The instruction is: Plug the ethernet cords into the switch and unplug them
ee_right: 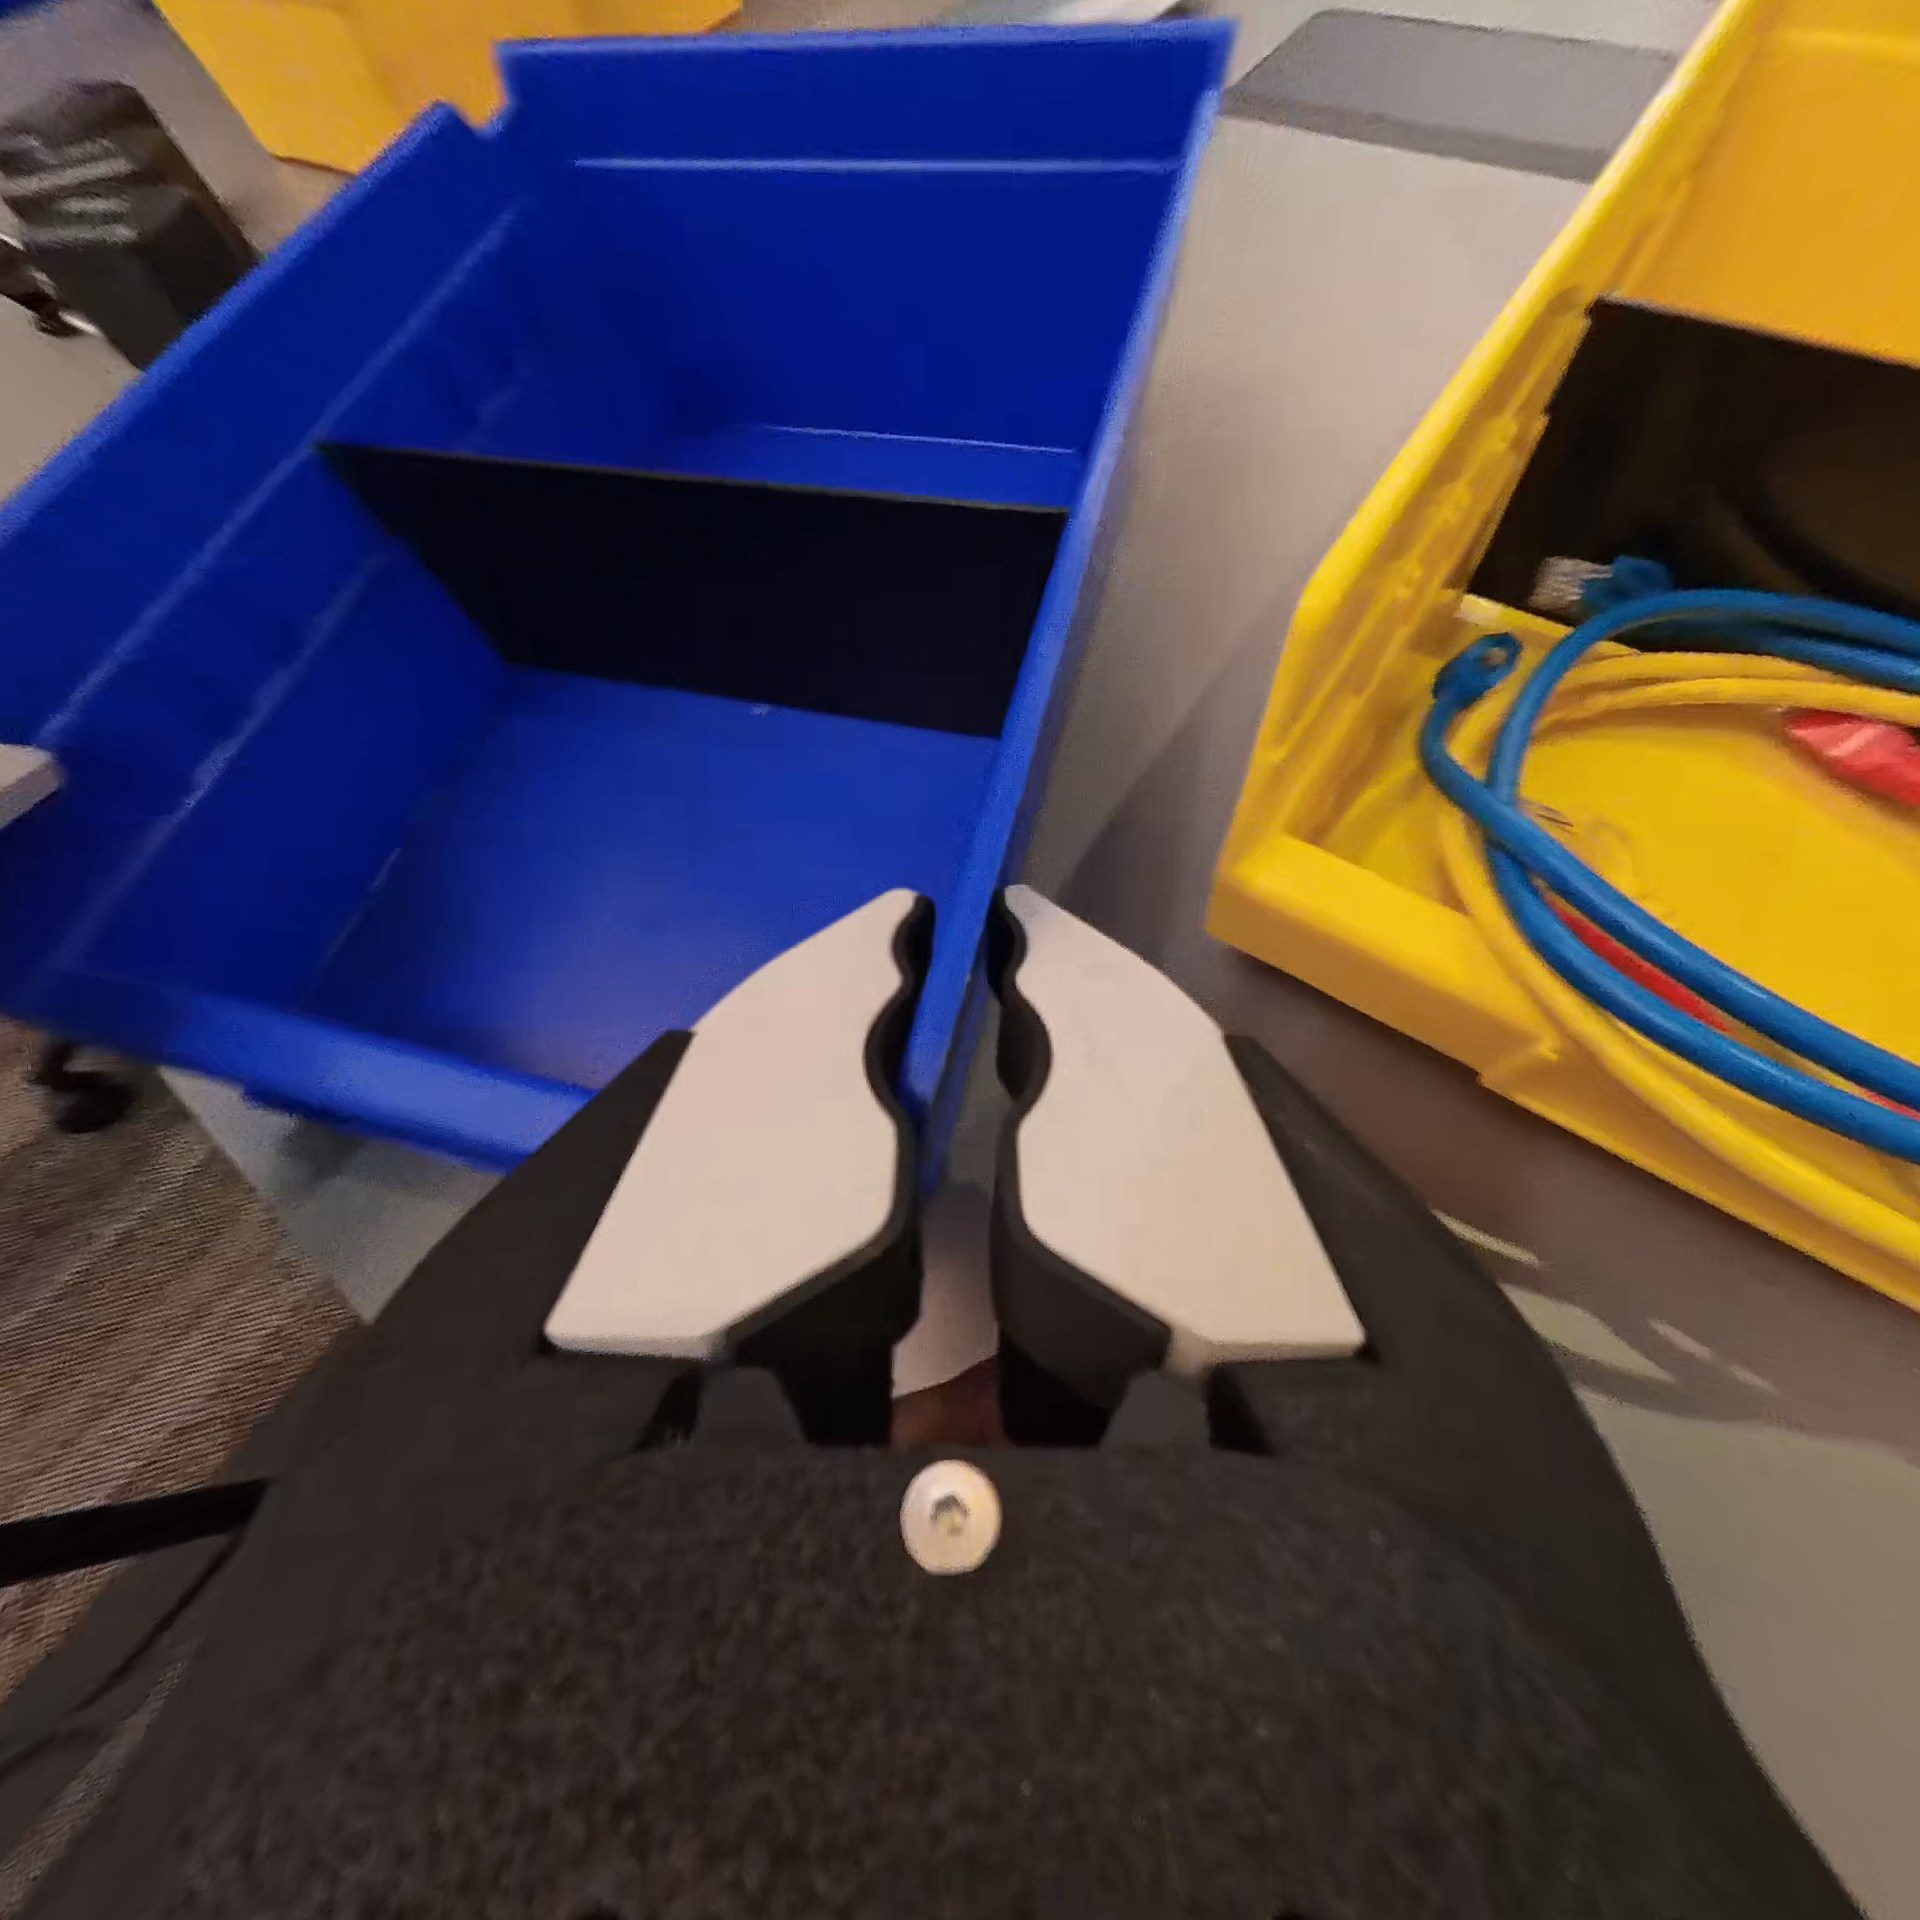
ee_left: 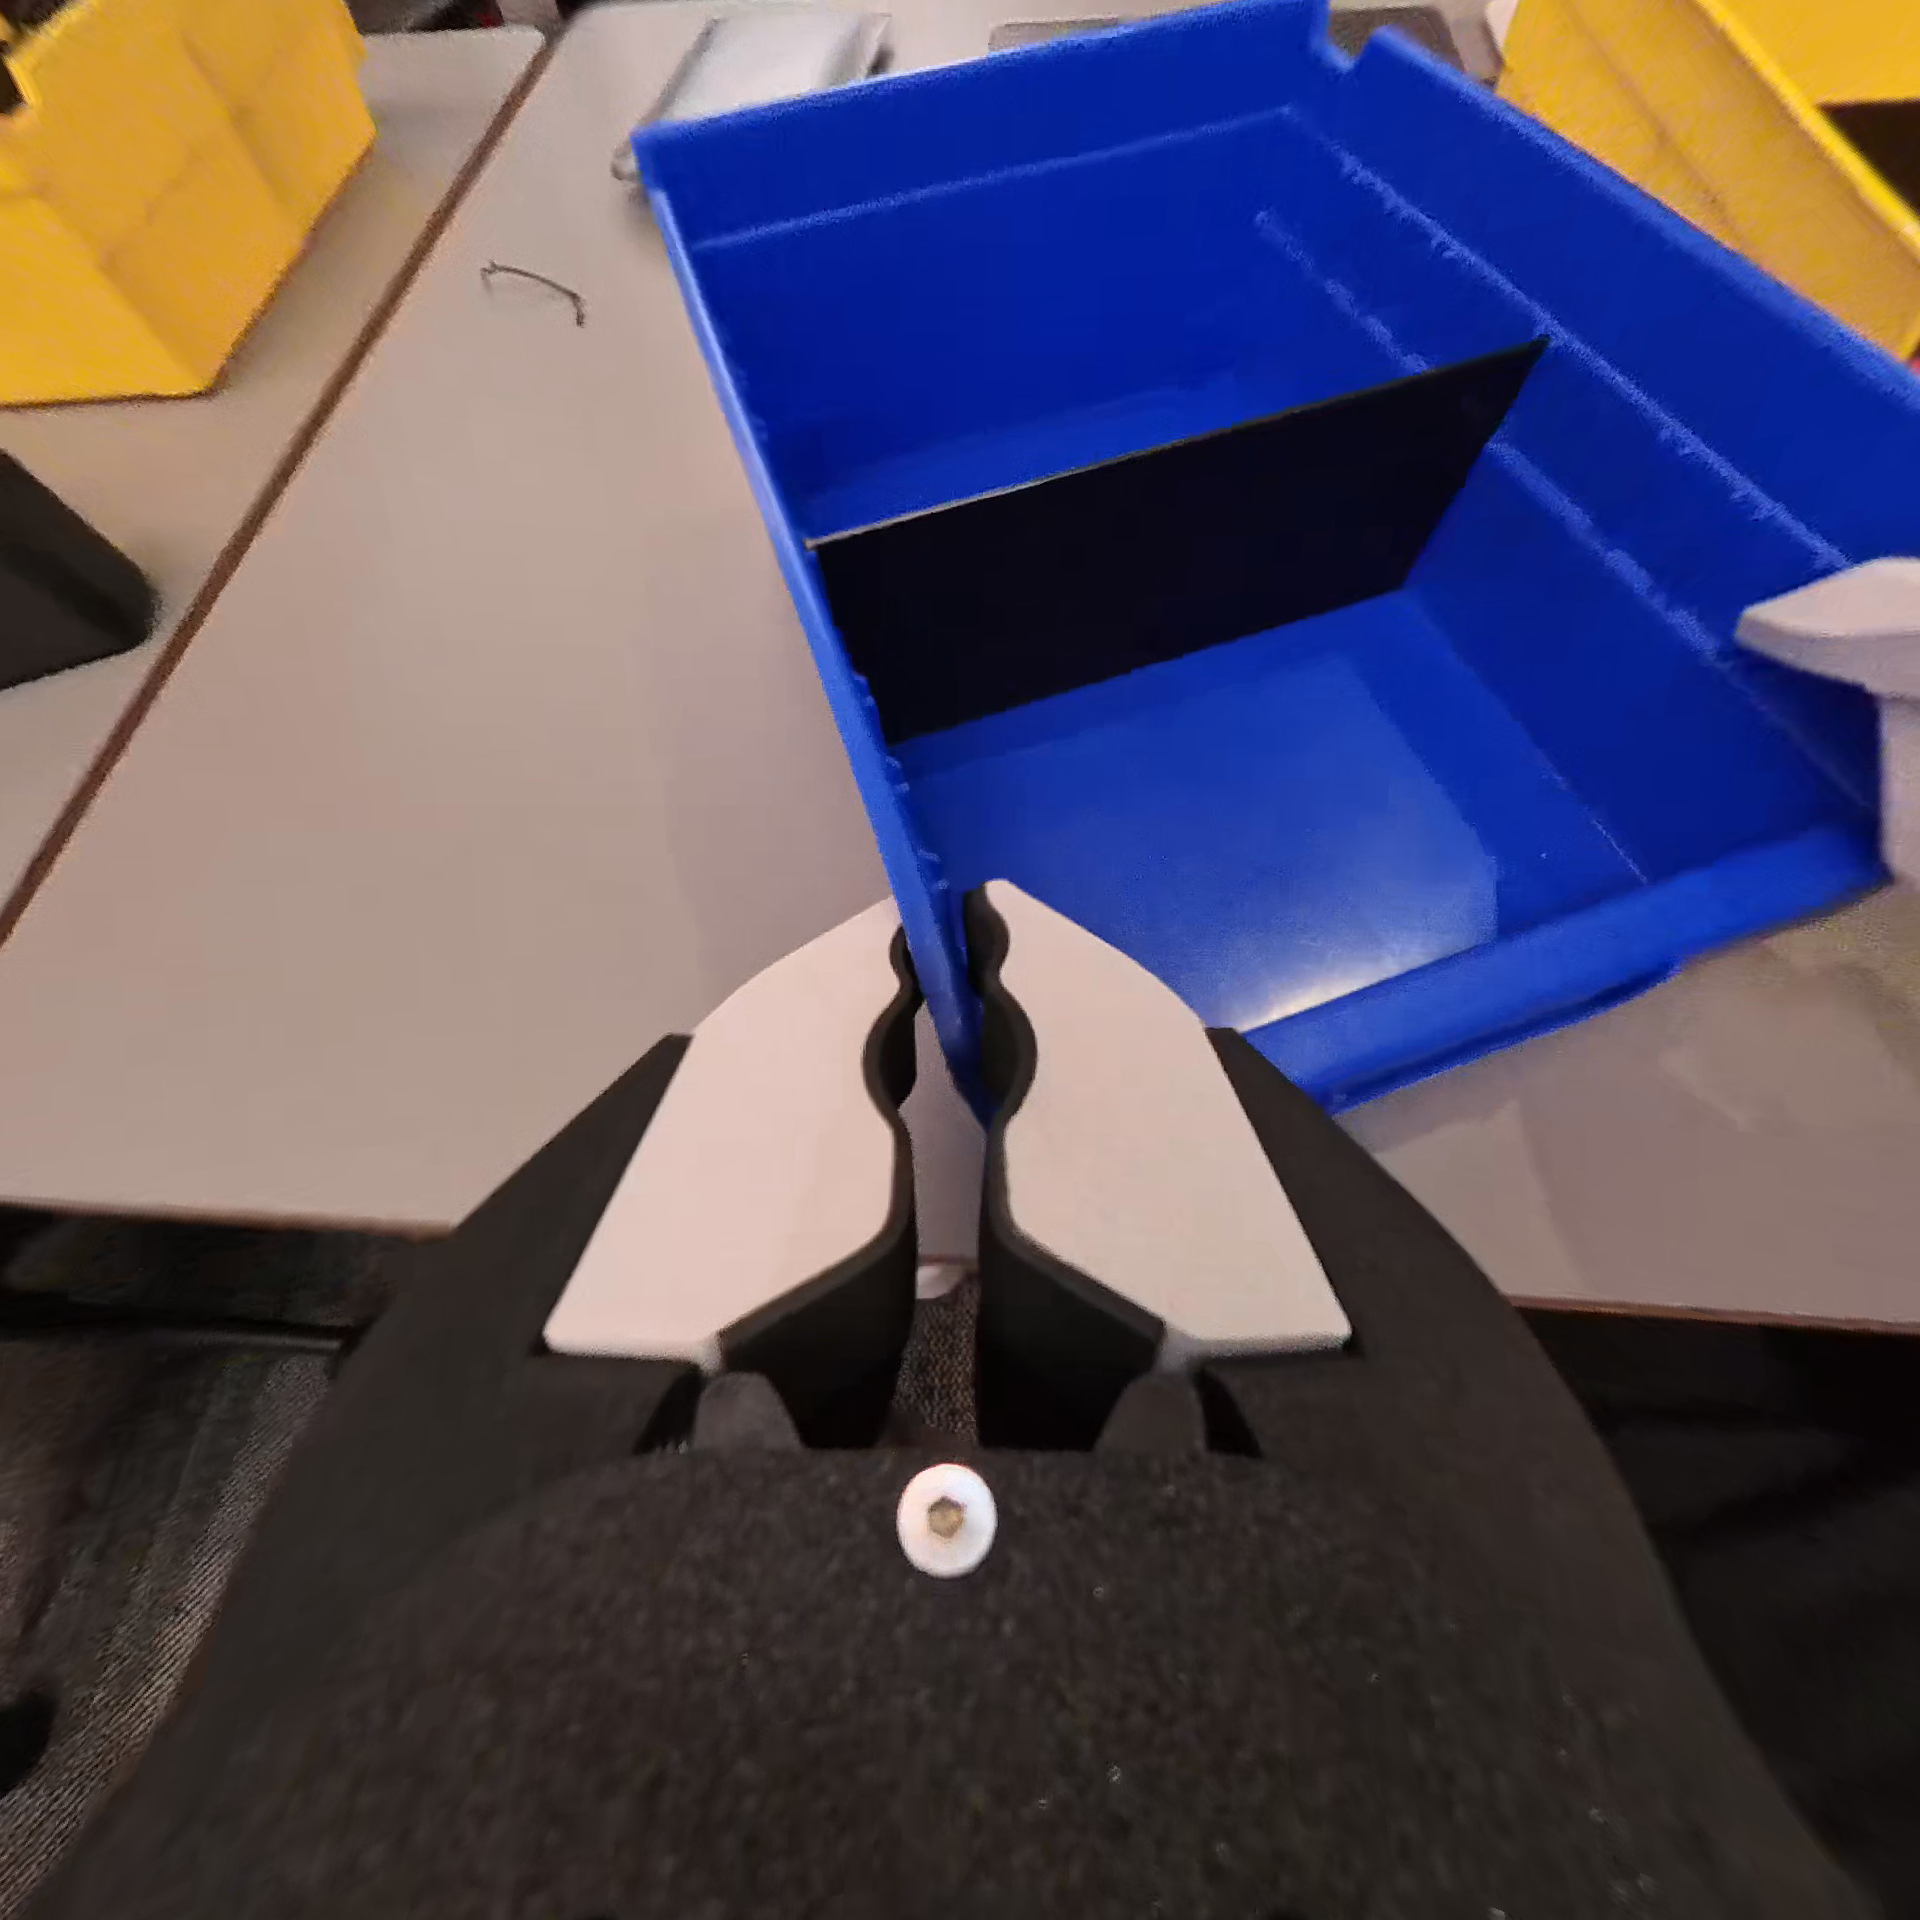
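Observation:
An empty blue bin (ee_left: 1558,987) with a black divider (ee_left: 1143,582) sits on the grey table. My left gripper (ee_left: 940,914) is shut on the bin's left side wall near its front corner. My right gripper (ee_right: 961,914) is shut on the bin's (ee_right: 260,1029) right side wall near the front. Blue (ee_right: 1558,894), yellow (ee_right: 1714,675) and red (ee_right: 1860,743) ethernet cords lie coiled in a yellow bin (ee_right: 1382,644) to the right. No switch is in view.
Another yellow bin (ee_left: 156,208) and a black object (ee_left: 52,582) stand at the far left. A small wire tie (ee_left: 535,291) lies on the table (ee_left: 468,779). A grey flat device (ee_left: 769,62) lies behind the blue bin. The table's front edge is just below both grippers. About 20 centimetres separates my left fingertips from my right. To reach the black object (ee_left: 52,582) in a straight line is about 35 centimetres for my left fingers, about 50 centimetres for my right. It turns up in the right wrist view (ee_right: 185,305) as well.

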Demonstrator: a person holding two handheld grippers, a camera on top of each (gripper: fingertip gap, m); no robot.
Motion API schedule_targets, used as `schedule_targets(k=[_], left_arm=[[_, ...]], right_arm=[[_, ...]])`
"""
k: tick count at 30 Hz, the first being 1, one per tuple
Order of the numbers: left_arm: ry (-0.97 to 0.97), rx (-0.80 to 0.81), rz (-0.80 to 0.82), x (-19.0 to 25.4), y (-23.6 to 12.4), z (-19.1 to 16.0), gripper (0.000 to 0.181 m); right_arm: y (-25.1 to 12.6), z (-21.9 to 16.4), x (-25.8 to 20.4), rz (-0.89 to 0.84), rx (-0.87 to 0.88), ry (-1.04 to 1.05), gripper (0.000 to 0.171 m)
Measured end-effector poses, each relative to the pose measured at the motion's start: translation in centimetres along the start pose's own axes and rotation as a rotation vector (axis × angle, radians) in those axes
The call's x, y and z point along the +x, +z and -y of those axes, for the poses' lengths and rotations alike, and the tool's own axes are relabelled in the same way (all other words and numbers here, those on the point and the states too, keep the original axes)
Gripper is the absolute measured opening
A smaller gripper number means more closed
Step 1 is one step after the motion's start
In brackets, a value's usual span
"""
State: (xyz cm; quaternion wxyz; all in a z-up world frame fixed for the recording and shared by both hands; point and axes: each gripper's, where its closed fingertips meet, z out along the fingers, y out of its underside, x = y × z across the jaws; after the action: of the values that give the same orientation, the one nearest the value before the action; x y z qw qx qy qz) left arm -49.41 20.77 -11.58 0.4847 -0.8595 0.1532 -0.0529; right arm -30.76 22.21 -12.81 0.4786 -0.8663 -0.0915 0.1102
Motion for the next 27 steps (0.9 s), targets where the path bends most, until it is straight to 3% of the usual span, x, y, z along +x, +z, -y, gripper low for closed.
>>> schedule_targets(k=[3, 5, 9, 13, 16, 21, 27], left_arm=[[0.034, 0.065, 0.078, 1.3, -2.2, 0.1, 0.007], [0.031, 0.135, 0.089, 2.3, -3.6, 2.0, 0.006], [0.07, 0.289, 0.067, 6.5, -5.5, 8.5, 0.005], [0.169, 0.399, 0.003, 13.7, -6.5, 16.3, 0.004], [0.172, 0.434, -0.083, 20.5, -7.0, 20.8, 0.003], [0.333, 0.428, -0.212, 36.2, -2.4, 22.5, 0.006], [0.341, 0.274, -0.29, 49.8, 5.3, 16.4, 0.006]], right_arm=[[-1.7, 0.9, 0.4, -0.054, 0.047, -0.05, 0.004], [-3.7, 2.5, 1.0, -0.071, 0.117, -0.084, 0.004], [-9.6, 7.0, 4.8, -0.162, 0.261, -0.109, 0.004], [-17.3, 10.9, 11.4, -0.284, 0.394, -0.038, 0.005], [-22.1, 11.7, 17.2, -0.376, 0.402, 0.002, 0.005], [-28.2, 8.6, 32.0, -0.531, 0.339, 0.134, 0.004], [-28.0, -1.9, 45.1, -0.599, 0.119, 0.213, 0.005]])
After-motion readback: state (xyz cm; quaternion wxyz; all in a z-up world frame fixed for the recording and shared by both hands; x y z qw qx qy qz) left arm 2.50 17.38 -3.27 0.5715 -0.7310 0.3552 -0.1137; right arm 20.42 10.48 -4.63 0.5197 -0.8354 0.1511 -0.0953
